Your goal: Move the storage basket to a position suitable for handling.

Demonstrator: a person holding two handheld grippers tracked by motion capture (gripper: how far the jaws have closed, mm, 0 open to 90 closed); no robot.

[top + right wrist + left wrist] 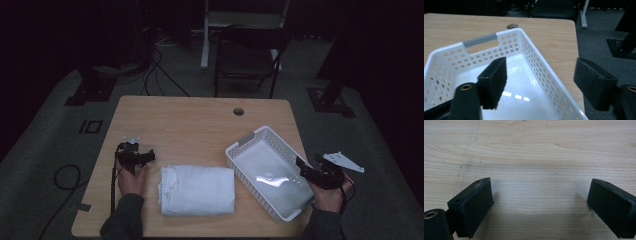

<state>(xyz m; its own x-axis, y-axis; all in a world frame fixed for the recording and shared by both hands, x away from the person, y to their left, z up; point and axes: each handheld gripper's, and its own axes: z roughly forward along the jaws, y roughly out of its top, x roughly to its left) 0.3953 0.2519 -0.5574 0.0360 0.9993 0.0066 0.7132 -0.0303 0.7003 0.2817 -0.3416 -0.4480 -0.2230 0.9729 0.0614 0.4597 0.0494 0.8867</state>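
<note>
Beside the white basket (250,138), the folded towel (197,190) lies on the worktop (190,125). Right gripper (540,82) straddles the basket's side wall, released; its view shows the basket empty. Left gripper (540,202) released over bare wood.

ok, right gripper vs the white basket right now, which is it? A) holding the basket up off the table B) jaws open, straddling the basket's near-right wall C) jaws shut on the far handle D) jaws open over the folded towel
B: in the right gripper view the right gripper stands open, one jaw over the inside of the white basket, the other outside its perforated wall, pads not pressing on it.
</note>
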